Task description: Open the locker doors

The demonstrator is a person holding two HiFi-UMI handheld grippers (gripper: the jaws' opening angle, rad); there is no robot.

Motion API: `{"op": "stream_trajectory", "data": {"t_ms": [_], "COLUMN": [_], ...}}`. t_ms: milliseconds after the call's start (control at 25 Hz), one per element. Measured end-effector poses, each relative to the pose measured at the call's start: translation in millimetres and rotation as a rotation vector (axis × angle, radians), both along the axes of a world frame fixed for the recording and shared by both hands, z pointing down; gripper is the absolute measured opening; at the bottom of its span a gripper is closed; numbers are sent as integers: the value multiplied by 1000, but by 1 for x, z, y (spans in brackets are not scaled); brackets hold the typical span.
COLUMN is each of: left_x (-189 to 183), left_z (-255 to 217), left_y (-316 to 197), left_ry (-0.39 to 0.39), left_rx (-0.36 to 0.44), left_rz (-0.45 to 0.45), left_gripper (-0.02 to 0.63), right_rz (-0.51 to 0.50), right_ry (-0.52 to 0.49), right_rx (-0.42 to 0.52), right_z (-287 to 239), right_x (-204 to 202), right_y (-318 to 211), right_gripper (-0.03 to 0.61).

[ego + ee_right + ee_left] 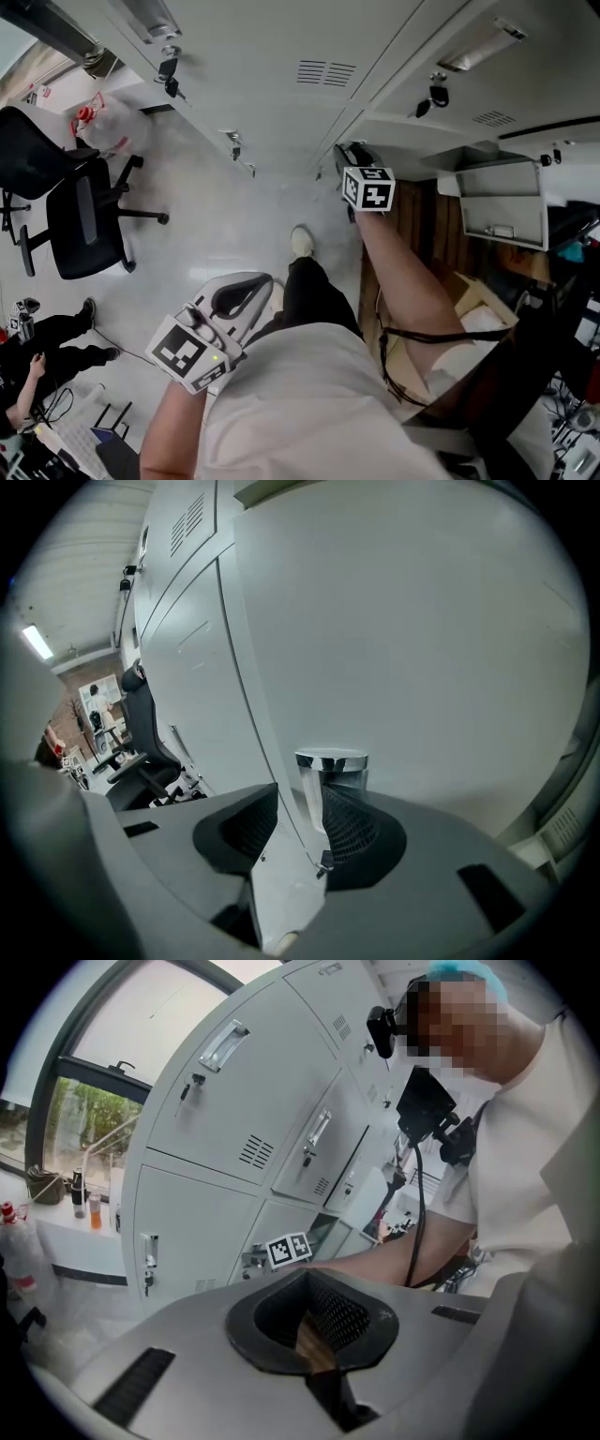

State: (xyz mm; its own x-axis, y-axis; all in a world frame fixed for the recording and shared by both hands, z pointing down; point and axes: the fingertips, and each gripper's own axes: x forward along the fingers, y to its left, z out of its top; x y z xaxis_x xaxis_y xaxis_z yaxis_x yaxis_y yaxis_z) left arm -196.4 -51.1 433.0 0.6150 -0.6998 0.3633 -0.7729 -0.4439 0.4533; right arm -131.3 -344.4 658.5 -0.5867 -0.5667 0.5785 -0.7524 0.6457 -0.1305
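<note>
The locker door [412, 639] sits low in the bank of grey lockers [281, 103], down near the floor in front of the person. Its free edge runs straight in between the jaws of the right tool [300, 832]. The jaws are closed in on that edge, and the door's chrome handle [330, 769] stands just beside the right-hand pad. From the head view the right tool [349, 159] is at the seam between two locker columns, and its marker cube [367, 187] faces up.

The right arm [398, 272] is stretched out and down to reach it, nearly straight, with a cable looped over the forearm. The left tool [246, 286] hangs back near the person's waist with the elbow bent. Its jaws [314, 1321] are together and grip nothing. It looks across at the locker fronts [244, 1101] and the outstretched right arm [394, 1255].

To the right, another locker [502, 202] stands open. Keys [171, 75] hang from a lock higher up. A black office chair [80, 211] and a filled plastic bag [108, 122] stand on the pale floor to the left, well apart from the lockers being worked. Another person [47, 337] is cut off at the lower left edge.

How far the gripped door has swung out cannot be told. The person's own body hides much of the floor below.
</note>
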Motion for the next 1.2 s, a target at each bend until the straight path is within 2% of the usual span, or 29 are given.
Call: {"op": "stream_trajectory", "data": {"t_ms": [400,680,1200], "left_x": [10,23,53], "left_z": [-2,-4,-5], "left_y": [23,41,64], "left_ry": [-10,-22,-12], "left_rx": [6,9,25], "left_rz": [36,71,153], "left_gripper": [9,9,9], "right_rz": [93,123,143], "right_ry": [-28,-41,28], "right_rx": [-38,-43,-42], "right_z": [0,0,2], "right_x": [25,45,93], "right_y": [39,61,106], "right_gripper": [117,117,115]}}
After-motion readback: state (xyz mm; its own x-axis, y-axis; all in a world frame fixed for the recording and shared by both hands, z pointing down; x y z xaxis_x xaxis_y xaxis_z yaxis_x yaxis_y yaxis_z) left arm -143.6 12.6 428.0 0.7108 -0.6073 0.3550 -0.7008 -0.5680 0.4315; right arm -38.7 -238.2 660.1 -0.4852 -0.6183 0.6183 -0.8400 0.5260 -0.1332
